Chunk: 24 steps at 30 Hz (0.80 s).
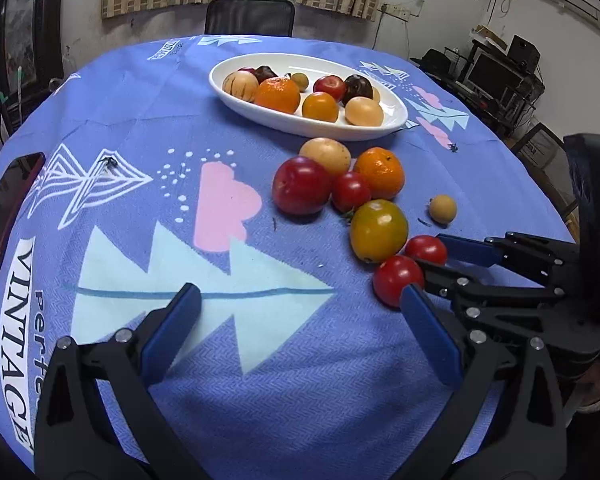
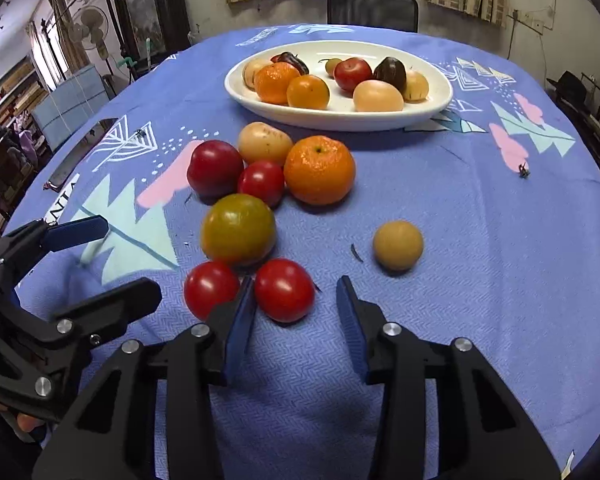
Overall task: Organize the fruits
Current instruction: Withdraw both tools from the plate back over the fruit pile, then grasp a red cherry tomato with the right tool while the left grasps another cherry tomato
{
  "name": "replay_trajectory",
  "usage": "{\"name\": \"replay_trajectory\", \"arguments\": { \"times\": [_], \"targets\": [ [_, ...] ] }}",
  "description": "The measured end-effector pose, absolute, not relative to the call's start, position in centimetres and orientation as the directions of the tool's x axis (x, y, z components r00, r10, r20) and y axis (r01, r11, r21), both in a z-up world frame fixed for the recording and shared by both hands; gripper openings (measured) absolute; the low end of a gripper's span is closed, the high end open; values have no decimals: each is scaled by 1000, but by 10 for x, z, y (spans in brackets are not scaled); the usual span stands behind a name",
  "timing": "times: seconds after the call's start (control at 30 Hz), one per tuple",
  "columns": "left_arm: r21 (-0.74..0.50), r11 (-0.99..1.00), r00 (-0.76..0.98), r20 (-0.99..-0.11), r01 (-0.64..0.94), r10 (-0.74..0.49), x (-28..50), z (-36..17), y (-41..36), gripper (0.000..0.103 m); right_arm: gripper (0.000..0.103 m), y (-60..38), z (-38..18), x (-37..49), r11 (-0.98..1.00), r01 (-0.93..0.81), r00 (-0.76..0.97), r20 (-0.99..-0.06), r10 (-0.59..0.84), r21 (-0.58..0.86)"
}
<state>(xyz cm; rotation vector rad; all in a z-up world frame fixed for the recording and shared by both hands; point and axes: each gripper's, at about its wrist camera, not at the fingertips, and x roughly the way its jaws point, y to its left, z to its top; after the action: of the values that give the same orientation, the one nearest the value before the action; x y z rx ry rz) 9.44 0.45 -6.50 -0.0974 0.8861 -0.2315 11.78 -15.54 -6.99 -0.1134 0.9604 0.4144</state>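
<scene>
1. Right gripper was open, its blue-padded fingers low over the blue patterned tablecloth, jaws bracketing the nearer-right small red tomato. Left pad sat in the gap between that tomato and the second small red tomato; right pad stood clear of the fruit
2. Left gripper was also open, hovering over bare cloth and holding nothing; well apart from the fruit cluster
3. White oval ceramic dish sat at the far side of the table, already holding about ten fruits. Free space looked to be at its near right edge
4. Still loose on the cloth: large green-yellow tomato touching both small tomatoes, round orange mandarin, dark red plum, a third red tomato, pale yellow oval fruit, and a small tan round fruit on its own to the right
5. Step in hand, as I read it: grasp the bracketed tomato, then carry it to the dish
6. To do it well: centre the jaws on the tomato's widest part, close gently (soft skin, rolls easily), avoid shoving the neighbour or the green-yellow tomato behind, lift straight up before travelling
7. Risk: left pad nudging the second tomato off toward the table edge
</scene>
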Motion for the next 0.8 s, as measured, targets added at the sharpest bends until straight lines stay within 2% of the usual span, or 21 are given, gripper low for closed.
{"name": "replay_trajectory", "arguments": {
  "times": [0.1, 0.2, 0.37, 0.5, 0.6, 0.7, 0.77, 0.8],
  "targets": [
    [-186, 971, 605, -759, 153, -240, 95, -67, 6, 101, 41, -154, -70, 119, 914, -396, 502, -812, 298, 90],
    [-184, 970, 608, -756, 157, -242, 95, -66, 5, 101, 31, -157, -70, 119, 916, -390, 504, -809, 301, 98],
    [-153, 975, 606, -765, 158, -218, 95, -66, 1, 101, 30, -162, -64, 116, 922, -372, 537, -785, 309, 109],
    [-102, 980, 624, -759, 170, -187, 92, -62, -9, 101, 30, -177, -59, 115, 926, -339, 563, -752, 342, 167],
    [-112, 976, 627, -751, 188, -207, 90, -60, -19, 98, 30, -186, -58, 114, 925, -318, 568, -738, 363, 210],
    [-174, 960, 590, -760, 219, -272, 92, -62, -29, 83, 30, -191, -56, 113, 923, -307, 574, -729, 373, 231],
    [-192, 956, 566, -773, 221, -286, 95, -66, -35, 68, 30, -193, -55, 112, 923, -302, 581, -722, 375, 236],
    [-193, 956, 555, -781, 220, -286, 97, -69, -37, 64, 30, -195, -55, 112, 923, -302, 584, -719, 377, 238]
  ]
}}
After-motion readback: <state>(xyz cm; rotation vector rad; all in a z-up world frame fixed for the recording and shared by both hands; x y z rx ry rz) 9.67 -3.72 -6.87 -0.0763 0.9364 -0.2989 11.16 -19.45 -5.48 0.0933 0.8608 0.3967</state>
